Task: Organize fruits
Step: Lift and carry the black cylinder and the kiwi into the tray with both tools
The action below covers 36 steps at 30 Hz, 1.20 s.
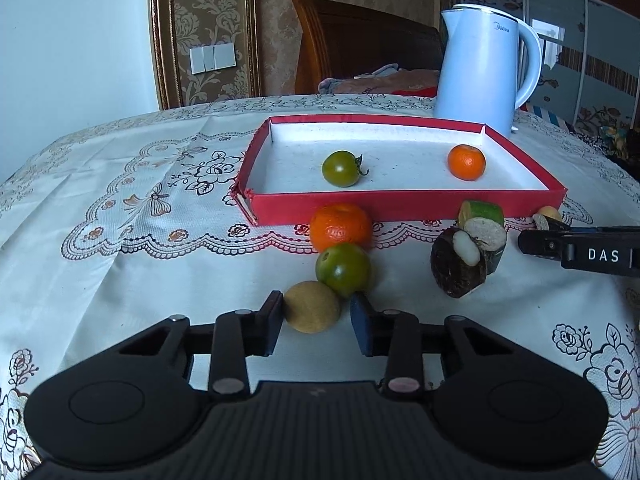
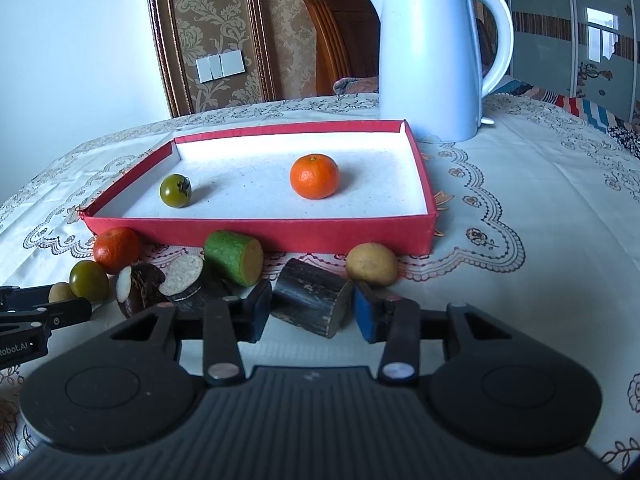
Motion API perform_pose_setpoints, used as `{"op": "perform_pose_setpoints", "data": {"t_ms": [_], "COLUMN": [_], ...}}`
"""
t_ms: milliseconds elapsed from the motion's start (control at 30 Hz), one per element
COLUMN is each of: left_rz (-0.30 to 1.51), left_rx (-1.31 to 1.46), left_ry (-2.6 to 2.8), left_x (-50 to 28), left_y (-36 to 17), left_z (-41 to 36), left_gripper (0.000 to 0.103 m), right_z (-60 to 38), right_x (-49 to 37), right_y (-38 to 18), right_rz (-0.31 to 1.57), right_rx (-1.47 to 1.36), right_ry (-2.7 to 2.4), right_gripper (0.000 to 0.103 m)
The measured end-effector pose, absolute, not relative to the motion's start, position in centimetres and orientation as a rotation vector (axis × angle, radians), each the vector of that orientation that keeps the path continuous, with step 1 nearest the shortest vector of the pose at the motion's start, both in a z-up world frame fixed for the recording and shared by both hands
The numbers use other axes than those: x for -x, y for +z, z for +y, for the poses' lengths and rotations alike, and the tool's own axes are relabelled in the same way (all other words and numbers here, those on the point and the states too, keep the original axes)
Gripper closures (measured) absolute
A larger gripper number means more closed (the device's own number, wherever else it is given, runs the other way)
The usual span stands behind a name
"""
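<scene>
Gripping at the very front of the left wrist view, the left gripper (image 1: pixel 316 316) is closing narrow around a small tan round fruit (image 1: pixel 313 306), its left pad touching the skin; the right pad looks just shy, so a full clamp is not certain. Directly at 12 o'clock from it a green tomato (image 1: pixel 343 269) is touching the tan fruit, and an orange mandarin (image 1: pixel 340 227) is sitting behind that, against the red tray (image 1: pixel 400 205).

In the right wrist view the right gripper (image 2: pixel 312 312) is bracketing a dark cane segment (image 2: pixel 314 297) lying on its side, pads narrow at its 2 ends and seemingly pressing. At 1 o'clock a yellowish potato-like piece (image 2: pixel 372 263) is resting near the tray wall; at 11 o'clock a green-skinned cylinder (image 2: pixel 234 257) is lying.

Inside the tray 1 tomato (image 2: pixel 175 191) and 1 mandarin (image 2: pixel 315 176) are already sitting.

The tan fruit is probably light, firm and prone to rolling, so squeezing across its widest middle seems best. The cane piece looks stiff and heavier; holding it by its flat cut ends should be secure.
</scene>
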<state>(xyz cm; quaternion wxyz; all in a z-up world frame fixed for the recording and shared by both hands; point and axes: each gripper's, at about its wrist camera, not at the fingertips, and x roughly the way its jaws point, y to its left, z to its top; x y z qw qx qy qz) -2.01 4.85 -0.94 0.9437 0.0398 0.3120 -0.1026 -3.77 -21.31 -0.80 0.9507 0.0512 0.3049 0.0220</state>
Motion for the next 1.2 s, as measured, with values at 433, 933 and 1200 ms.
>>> {"op": "perform_pose_setpoints", "data": {"t_ms": [433, 933, 1200], "left_rz": [0.622, 0.583, 0.558], "left_rx": [-0.034, -0.013, -0.021], "left_ry": [-0.2, -0.177, -0.175], "left_x": [2.4, 2.9, 2.6], "left_y": [-0.6, 0.4, 1.6], "left_z": [5.5, 5.8, 4.6], "left_gripper": [0.073, 0.073, 0.073], "right_z": [-21.2, -21.1, -21.0], "right_x": [4.3, 4.6, 4.8], "right_y": [-0.5, -0.3, -0.2], "right_rz": [0.596, 0.565, 0.558], "right_rx": [-0.088, -0.074, -0.07], "right_ry": [0.032, 0.019, 0.018], "right_gripper": [0.062, 0.062, 0.062]}}
